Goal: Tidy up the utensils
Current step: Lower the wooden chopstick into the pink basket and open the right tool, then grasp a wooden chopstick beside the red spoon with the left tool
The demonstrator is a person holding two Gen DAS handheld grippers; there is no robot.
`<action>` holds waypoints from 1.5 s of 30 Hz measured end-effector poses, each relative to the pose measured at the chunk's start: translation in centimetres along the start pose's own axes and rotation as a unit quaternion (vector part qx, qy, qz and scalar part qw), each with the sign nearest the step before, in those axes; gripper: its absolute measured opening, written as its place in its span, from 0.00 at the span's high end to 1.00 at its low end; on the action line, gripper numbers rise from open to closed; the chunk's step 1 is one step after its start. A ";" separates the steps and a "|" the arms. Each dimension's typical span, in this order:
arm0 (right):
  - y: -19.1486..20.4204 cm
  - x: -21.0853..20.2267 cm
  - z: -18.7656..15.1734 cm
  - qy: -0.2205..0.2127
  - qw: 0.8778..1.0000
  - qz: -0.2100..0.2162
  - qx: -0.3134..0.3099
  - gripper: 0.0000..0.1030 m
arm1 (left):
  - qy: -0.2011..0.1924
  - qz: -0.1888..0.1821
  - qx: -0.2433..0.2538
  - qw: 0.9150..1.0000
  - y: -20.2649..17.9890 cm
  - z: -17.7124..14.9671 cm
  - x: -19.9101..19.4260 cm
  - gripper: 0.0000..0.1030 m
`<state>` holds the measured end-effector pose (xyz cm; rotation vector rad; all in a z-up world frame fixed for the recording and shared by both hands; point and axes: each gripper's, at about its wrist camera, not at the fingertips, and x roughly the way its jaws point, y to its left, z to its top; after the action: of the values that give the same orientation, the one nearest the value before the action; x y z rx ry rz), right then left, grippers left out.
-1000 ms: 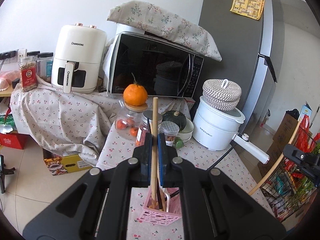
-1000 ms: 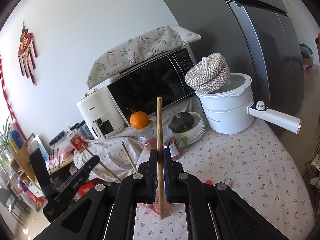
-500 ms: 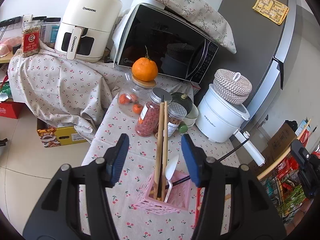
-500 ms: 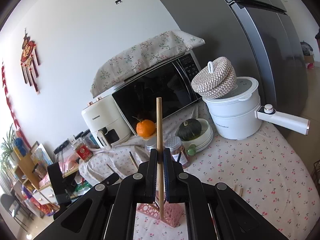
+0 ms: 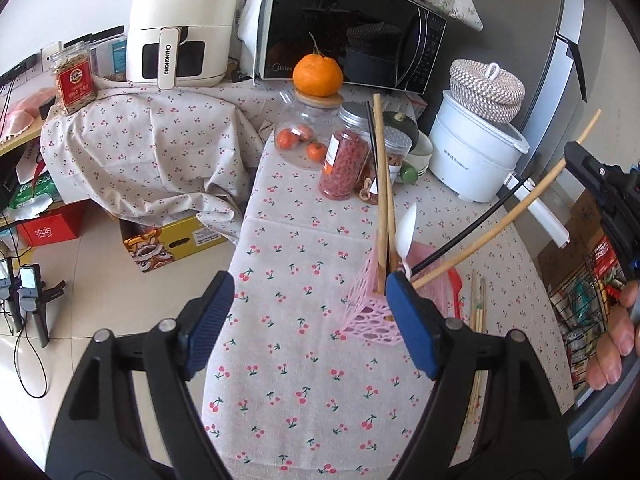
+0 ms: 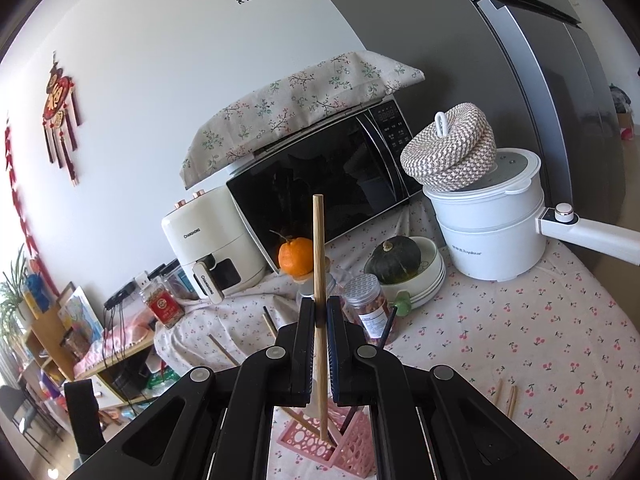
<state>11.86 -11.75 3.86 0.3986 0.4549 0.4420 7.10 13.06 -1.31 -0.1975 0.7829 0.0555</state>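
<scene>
A pink lattice basket [image 5: 370, 314] stands on the cherry-print tablecloth [image 5: 304, 392]. In it lean wooden chopsticks [image 5: 382, 184], black chopsticks [image 5: 373, 148] and a white spoon [image 5: 406, 226]. My left gripper [image 5: 308, 320] hovers just in front of the basket, its jaws opening, with nothing between the blue pads [image 5: 208, 320]. My right gripper [image 6: 319, 316] is shut on a wooden chopstick [image 6: 319, 248], held upright with its lower end over the basket [image 6: 312, 438]. From the left wrist view that right gripper [image 5: 580, 160] comes in from the right, its chopstick [image 5: 516, 210] slanting down to the basket.
Loose chopsticks [image 5: 478, 320] lie on the cloth right of the basket. Behind stand jars [image 5: 346, 160], an orange [image 5: 318, 74], a white pot [image 5: 472, 160] with a woven lid, a microwave [image 5: 352, 36] and an air fryer [image 5: 180, 28]. The table drops to the floor on the left.
My left gripper let go of its wooden chopstick, which now stands in the basket, and its jaws spread wide as it tipped downward. My right gripper carried its chopstick over the basket.
</scene>
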 end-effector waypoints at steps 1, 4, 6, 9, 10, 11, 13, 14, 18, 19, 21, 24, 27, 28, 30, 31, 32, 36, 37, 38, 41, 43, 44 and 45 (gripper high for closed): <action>0.1 0.2 -0.2 0.002 1.000 -0.001 0.000 0.94 | 0.004 0.000 0.003 1.000 0.1 -0.1 0.0 0.24; 0.2 1.1 -0.7 0.009 1.000 -0.005 -0.005 0.94 | 0.012 0.001 0.006 1.000 0.3 -0.4 0.2 0.24; 0.2 1.7 -1.3 0.018 1.000 -0.008 -0.004 0.94 | 0.017 0.002 0.006 1.000 0.3 -0.4 0.3 0.24; 0.2 2.8 -2.1 0.036 0.999 -0.008 0.000 0.94 | 0.020 0.001 0.004 1.000 0.3 -0.5 0.4 0.24; 0.2 3.1 -2.4 0.042 0.999 -0.009 -0.001 0.94 | 0.020 0.001 0.004 1.000 0.2 -0.5 0.5 0.24; 0.2 3.4 -2.6 0.046 0.999 -0.011 -0.003 0.94 | 0.020 0.001 0.005 1.000 0.2 -0.5 0.5 0.24; 0.2 3.8 -3.0 0.054 0.998 -0.013 -0.006 0.94 | 0.021 0.000 0.008 1.000 0.0 -0.5 0.5 0.24; 0.2 4.0 -3.2 0.058 0.998 -0.013 -0.005 0.94 | 0.021 0.000 0.010 1.000 0.0 -0.5 0.5 0.24; 0.0 4.4 -3.6 0.067 0.998 -0.015 -0.005 0.94 | 0.023 0.001 0.012 1.000 0.0 -0.6 0.6 0.24; 0.0 4.5 -3.6 0.069 0.998 -0.016 -0.005 0.94 | 0.024 0.001 0.011 1.000 0.0 -0.6 0.6 0.24; -0.1 4.7 -3.7 0.074 0.997 -0.016 -0.003 0.91 | 0.025 0.001 0.011 1.000 0.0 -0.6 0.7 0.24; -0.3 4.8 -3.7 0.087 0.996 -0.010 0.003 0.86 | 0.028 0.000 0.013 1.000 -0.1 -0.6 0.7 0.24; -0.6 4.0 -3.1 0.089 0.996 0.000 0.010 0.67 | 0.035 -0.010 0.013 0.999 -0.4 -0.8 0.8 0.24; -0.6 3.5 -2.9 0.086 0.996 0.002 0.013 0.61 | 0.037 -0.011 0.014 0.999 -0.5 -0.8 0.8 0.24; -0.9 2.2 -2.3 0.077 0.997 0.010 0.018 0.46 | 0.039 -0.012 0.022 0.999 -1.0 -1.0 0.8 0.23; -1.1 1.5 -2.0 0.074 0.997 0.013 0.019 0.44 | 0.040 -0.012 0.027 0.999 -1.3 -1.2 0.8 0.23; -1.3 0.9 -1.6 0.073 0.997 0.015 0.019 0.41 | 0.041 -0.013 0.032 0.999 -1.5 -1.3 0.8 0.22; -2.4 -1.7 -0.8 0.071 0.997 0.009 0.007 0.26 | 0.049 -0.017 0.054 0.997 -2.7 -2.0 0.7 0.21; -2.8 -2.3 -0.7 0.073 0.997 0.005 0.002 0.24 | 0.053 -0.019 0.058 0.997 -3.0 -2.2 0.8 0.21; -3.2 -2.7 -0.7 0.076 0.997 0.001 -0.003 0.22 | 0.058 -0.022 0.060 0.996 -3.3 -2.4 0.8 0.21; -4.7 -3.7 -0.9 0.088 0.996 -0.025 -0.024 0.21 | 0.070 -0.032 0.065 0.995 -4.3 -2.8 1.0 0.20; -5.7 -4.2 -1.2 0.098 0.994 -0.044 -0.033 0.21 | 0.073 -0.037 0.071 0.994 -5.3 -3.1 1.1 0.20; -6.3 -4.4 -1.3 0.105 0.993 -0.051 -0.035 0.20 | 0.075 -0.038 0.077 0.994 -5.8 -3.3 1.2 0.20; -6.9 -4.6 -1.5 0.112 0.991 -0.058 -0.037 0.20 | 0.077 -0.039 0.083 0.993 -6.3 -3.5 1.3 0.20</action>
<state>9.54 -19.34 1.03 0.2492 0.6751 0.3908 6.35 6.15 -3.65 -0.0742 0.9282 -0.0993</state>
